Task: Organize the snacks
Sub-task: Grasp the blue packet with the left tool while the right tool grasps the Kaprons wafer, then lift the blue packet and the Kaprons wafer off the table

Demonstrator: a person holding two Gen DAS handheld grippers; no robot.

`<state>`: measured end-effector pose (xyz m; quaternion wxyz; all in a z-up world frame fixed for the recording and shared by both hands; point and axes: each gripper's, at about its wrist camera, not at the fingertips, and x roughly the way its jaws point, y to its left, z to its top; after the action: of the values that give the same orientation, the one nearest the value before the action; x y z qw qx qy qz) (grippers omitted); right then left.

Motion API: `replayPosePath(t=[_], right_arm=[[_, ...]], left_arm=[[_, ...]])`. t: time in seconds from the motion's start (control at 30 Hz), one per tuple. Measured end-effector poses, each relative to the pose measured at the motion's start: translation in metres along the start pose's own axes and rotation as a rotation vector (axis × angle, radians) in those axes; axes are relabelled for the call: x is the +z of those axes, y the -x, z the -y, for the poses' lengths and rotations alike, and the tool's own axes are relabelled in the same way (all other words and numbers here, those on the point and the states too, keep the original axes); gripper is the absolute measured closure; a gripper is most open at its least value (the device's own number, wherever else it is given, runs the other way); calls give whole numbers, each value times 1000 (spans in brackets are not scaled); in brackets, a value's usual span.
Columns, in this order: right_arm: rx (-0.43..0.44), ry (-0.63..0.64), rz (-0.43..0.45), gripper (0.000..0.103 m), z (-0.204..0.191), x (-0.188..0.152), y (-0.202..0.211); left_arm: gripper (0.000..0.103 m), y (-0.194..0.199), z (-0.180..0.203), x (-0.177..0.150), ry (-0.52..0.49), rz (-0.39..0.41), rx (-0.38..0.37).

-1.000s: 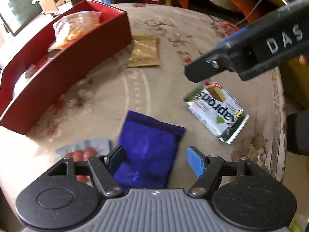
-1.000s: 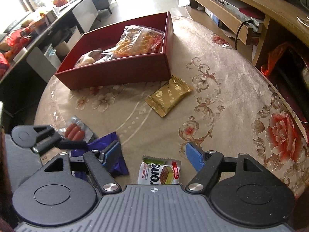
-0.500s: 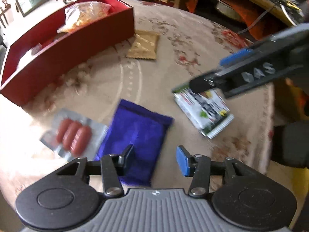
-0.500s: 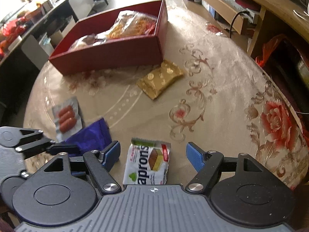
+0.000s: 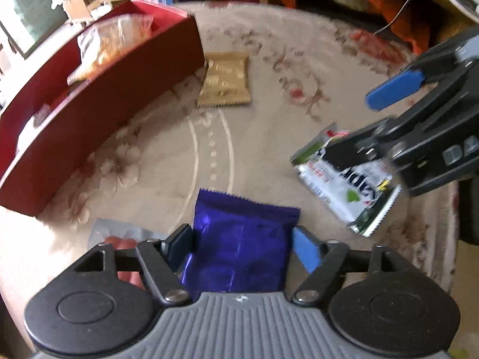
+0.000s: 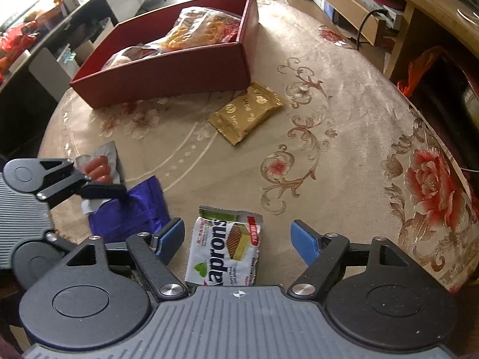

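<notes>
A blue foil snack packet lies on the round table, between the fingers of my left gripper, which stands open around it with the pads at its edges. It also shows in the right wrist view. My right gripper is open around a white Kaprons wafer packet, also seen in the left wrist view. A gold packet lies beside the red box, which holds bagged snacks. A sausage pack lies at the left.
The table has a beige floral cloth and its edge runs close on the right. Wooden shelving and an orange bag stand beyond it. A dark counter is at the left.
My left gripper has moved forward over the blue packet, so its fingers now flank it. My right gripper has come down around the wafer packet.
</notes>
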<state>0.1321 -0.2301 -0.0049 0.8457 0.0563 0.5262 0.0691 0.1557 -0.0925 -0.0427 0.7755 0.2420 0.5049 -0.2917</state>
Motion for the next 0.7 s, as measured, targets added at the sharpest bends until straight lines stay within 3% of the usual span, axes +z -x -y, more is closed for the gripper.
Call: replayPosePath(t=[0.1,0.43,0.57,0.7], right_arm=[[-2,-8,-5,20,3,0,-1],[-16,29,-46,20,-4,-5,-11],[-37,49,-79,20,-12,-10,-22],[-55,79,-92,18,-22,-11,-30]], left_arm=[[31,3,-4,-4,69,-20,-19],[39,22,9,-37,241,-26,22],[35,20,8,-40,281,-32,21],[21,17,15,-39,243,-31,55]])
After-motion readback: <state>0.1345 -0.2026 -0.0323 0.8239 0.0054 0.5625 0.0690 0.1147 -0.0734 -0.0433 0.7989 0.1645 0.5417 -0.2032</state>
